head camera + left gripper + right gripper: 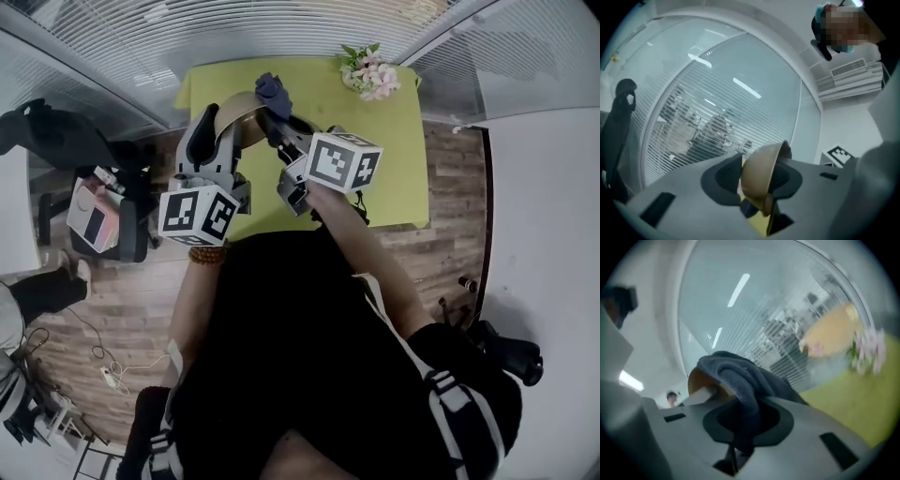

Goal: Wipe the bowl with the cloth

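A tan bowl (242,109) is held up on its edge above the far left part of the green table (375,141). My left gripper (220,127) is shut on the bowl's wall; in the left gripper view the bowl (758,173) stands tilted between the jaws, its hollow facing right. My right gripper (281,129) is shut on a dark blue cloth (273,91). In the right gripper view the cloth (740,378) bunches over the jaws and lies against the bowl's rim (699,380). Most of the bowl is hidden behind it.
A small bunch of pink and white flowers (372,73) lies at the table's far right corner. A dark chair with a bag (98,216) stands on the wooden floor at the left. Glass walls with blinds (281,23) close in behind the table.
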Available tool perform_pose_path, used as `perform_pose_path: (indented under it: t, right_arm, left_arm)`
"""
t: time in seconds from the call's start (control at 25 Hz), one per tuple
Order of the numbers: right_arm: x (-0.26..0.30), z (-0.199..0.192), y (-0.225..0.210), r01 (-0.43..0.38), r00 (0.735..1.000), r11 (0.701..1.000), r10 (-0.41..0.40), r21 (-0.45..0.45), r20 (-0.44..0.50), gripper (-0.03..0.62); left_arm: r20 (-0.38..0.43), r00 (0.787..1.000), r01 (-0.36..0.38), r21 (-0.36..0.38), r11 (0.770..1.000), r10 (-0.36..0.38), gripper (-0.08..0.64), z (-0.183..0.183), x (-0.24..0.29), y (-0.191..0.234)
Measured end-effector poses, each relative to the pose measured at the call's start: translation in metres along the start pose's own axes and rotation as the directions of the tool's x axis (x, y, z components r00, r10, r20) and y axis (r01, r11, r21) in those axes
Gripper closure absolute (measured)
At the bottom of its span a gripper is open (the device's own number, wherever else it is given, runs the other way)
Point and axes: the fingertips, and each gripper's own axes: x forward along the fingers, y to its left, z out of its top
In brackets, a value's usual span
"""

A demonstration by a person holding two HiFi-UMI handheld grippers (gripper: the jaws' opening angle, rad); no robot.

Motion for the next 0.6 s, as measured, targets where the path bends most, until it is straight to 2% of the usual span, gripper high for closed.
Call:
perform_pose_path:
  t: [0.04, 0.08, 0.12, 0.16, 0.2, 0.24, 0.28, 0.32, 0.36, 0.4, 0.44, 0.48, 0.52, 0.6]
  right_arm:
    - [-0.004, 0.008, -0.003, 0.052, 0.999, 0.98, -0.052, -0.193, 0.006, 0.561]
    - [-0.009, 0.018, -0.004, 0.108, 0.994, 0.912, -0.106, -0.395, 0.027, 0.561]
    - [-0.013, 0.028, -0.001, 0.159, 0.986, 0.802, -0.153, -0.576, 0.06, 0.561]
    - [-0.016, 0.037, 0.003, 0.2, 0.977, 0.661, -0.191, -0.723, 0.095, 0.56]
    - [-0.017, 0.043, 0.01, 0.228, 0.966, 0.501, -0.223, -0.835, 0.13, 0.558]
    - [-0.017, 0.045, 0.018, 0.244, 0.955, 0.333, -0.248, -0.911, 0.165, 0.56]
    - [-0.016, 0.045, 0.025, 0.249, 0.945, 0.18, -0.26, -0.951, 0.198, 0.558]
    - [-0.017, 0.045, 0.032, 0.249, 0.939, 0.062, -0.259, -0.966, 0.225, 0.56]
    - [-0.018, 0.045, 0.038, 0.246, 0.937, -0.023, -0.25, -0.969, 0.244, 0.562]
    - [-0.02, 0.043, 0.042, 0.241, 0.938, -0.085, -0.235, -0.967, 0.255, 0.561]
    - [-0.021, 0.041, 0.045, 0.237, 0.94, -0.126, -0.219, -0.963, 0.26, 0.561]
    - [-0.022, 0.038, 0.047, 0.238, 0.943, -0.14, -0.203, -0.961, 0.263, 0.561]
    - [-0.023, 0.037, 0.048, 0.243, 0.946, -0.125, -0.19, -0.962, 0.264, 0.561]
    - [-0.025, 0.037, 0.048, 0.264, 0.948, -0.041, -0.173, -0.964, 0.267, 0.56]
  left_arm:
    - [-0.067, 0.997, 0.032, 0.024, 0.999, -0.03, 0.44, -0.01, 0.005, -0.003]
    - [-0.137, 0.99, 0.049, 0.068, 0.996, -0.039, 0.434, -0.019, 0.008, -0.005]
    - [-0.195, 0.981, 0.05, 0.144, 0.988, -0.021, 0.427, -0.025, 0.01, -0.005]
    - [-0.226, 0.974, 0.041, 0.244, 0.969, 0.015, 0.417, -0.026, 0.011, -0.005]
    - [-0.231, 0.972, 0.03, 0.338, 0.941, 0.052, 0.393, -0.025, 0.011, -0.006]
    - [-0.226, 0.971, 0.019, 0.398, 0.917, 0.078, 0.412, -0.022, 0.011, -0.009]
    - [-0.229, 0.969, 0.012, 0.42, 0.907, 0.094, 0.447, -0.021, 0.013, -0.011]
    - [-0.248, 0.963, 0.01, 0.413, 0.911, 0.102, 0.477, -0.024, 0.016, -0.012]
    - [-0.282, 0.954, 0.017, 0.386, 0.922, 0.1, 0.497, -0.031, 0.02, -0.011]
    - [-0.322, 0.943, 0.032, 0.34, 0.94, 0.084, 0.515, -0.038, 0.023, -0.01]
    - [-0.359, 0.932, 0.051, 0.273, 0.961, 0.053, 0.515, -0.045, 0.025, -0.009]
    - [-0.383, 0.924, 0.065, 0.191, 0.979, 0.014, 0.515, -0.048, 0.025, -0.009]
    - [-0.39, 0.92, 0.071, 0.109, 0.991, -0.023, 0.515, -0.05, 0.026, -0.009]
    - [-0.372, 0.926, 0.062, -0.028, 0.998, -0.069, 0.514, -0.049, 0.025, -0.009]
